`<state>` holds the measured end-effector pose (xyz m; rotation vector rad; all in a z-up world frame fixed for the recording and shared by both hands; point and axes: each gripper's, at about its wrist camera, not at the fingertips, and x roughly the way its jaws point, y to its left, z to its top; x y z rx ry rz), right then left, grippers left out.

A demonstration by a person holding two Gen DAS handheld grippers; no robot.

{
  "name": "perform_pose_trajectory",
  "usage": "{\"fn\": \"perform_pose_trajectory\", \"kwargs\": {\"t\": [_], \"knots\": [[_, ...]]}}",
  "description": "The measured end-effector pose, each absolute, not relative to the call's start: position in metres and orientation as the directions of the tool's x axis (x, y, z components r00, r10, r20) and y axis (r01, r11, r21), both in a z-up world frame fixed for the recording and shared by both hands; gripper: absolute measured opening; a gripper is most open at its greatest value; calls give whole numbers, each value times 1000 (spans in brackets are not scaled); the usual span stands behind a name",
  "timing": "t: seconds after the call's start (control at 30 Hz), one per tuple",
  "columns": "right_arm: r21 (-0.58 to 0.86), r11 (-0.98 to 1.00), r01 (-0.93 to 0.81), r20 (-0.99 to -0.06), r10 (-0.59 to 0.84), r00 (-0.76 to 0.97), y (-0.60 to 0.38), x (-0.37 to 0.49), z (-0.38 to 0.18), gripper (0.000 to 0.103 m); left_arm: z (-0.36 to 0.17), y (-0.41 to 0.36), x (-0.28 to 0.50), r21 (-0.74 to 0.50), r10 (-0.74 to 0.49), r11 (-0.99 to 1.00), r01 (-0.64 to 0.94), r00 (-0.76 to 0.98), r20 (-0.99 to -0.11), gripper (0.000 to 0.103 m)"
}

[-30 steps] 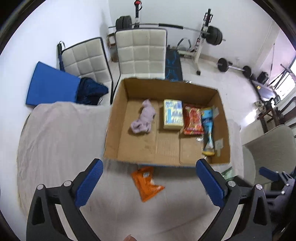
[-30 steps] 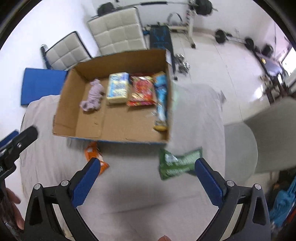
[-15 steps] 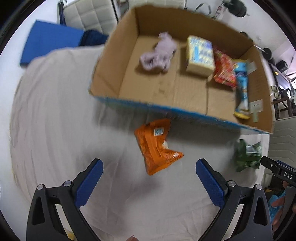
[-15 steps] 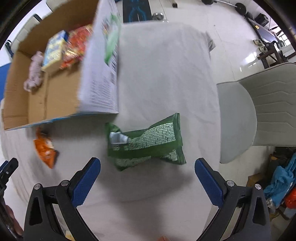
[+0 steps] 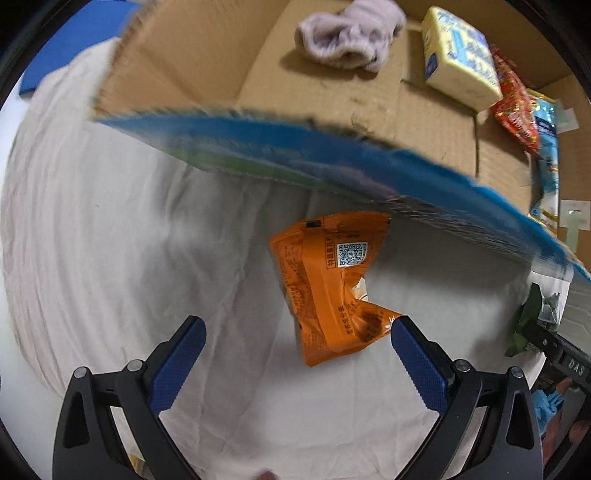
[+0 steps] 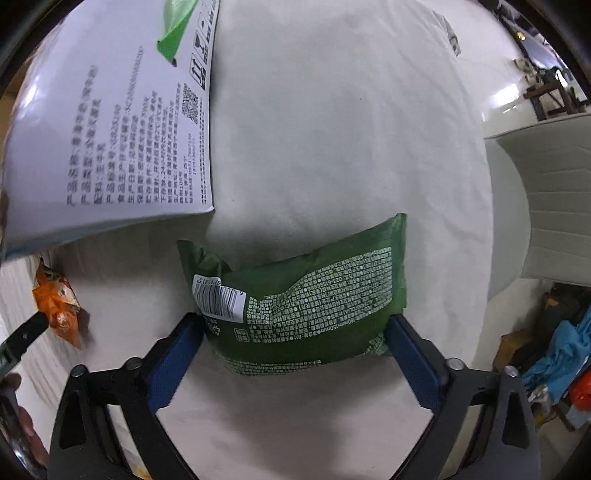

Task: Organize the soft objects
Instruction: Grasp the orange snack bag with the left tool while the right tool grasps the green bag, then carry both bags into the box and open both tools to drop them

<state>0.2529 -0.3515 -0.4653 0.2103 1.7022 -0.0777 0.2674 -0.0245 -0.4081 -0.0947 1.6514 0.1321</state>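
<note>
An orange snack packet (image 5: pixel 328 284) lies on the white cloth just in front of the cardboard box (image 5: pixel 295 147). My left gripper (image 5: pixel 297 332) is open, its fingertips either side of the packet's near end. A green snack bag (image 6: pixel 306 306) lies on the cloth beside the box's white printed side (image 6: pixel 110 129). My right gripper (image 6: pixel 295 328) is open, with both pads at the bag's two ends. The orange packet also shows in the right wrist view (image 6: pixel 57 302). In the box lie a lilac cloth (image 5: pixel 351 33), a yellow pack (image 5: pixel 460 61) and a red packet (image 5: pixel 515 107).
A white cloth (image 6: pixel 351 129) covers the table. A white chair (image 6: pixel 546 199) stands off the table's right edge, with clutter on the floor (image 6: pixel 557 354) beyond. A blue-white packet (image 5: pixel 548 177) lies at the box's right end.
Both grippers have moved down and forward. The left now brackets the orange packet; the right now brackets the green bag. Both stay open.
</note>
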Motion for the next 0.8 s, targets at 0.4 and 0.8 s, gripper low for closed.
{"fn": "perform_pose_trajectory", "kwargs": {"t": [0.4, 0.8], "knots": [[74, 984, 162, -991, 90, -100, -348, 235, -453, 70, -436, -16, 274, -57, -77, 977, -204, -94, -993, 43], [138, 977, 160, -988, 148, -51, -332, 189, -423, 65, -404, -46, 222, 78, 78, 995, -66, 2, -997, 37]]}}
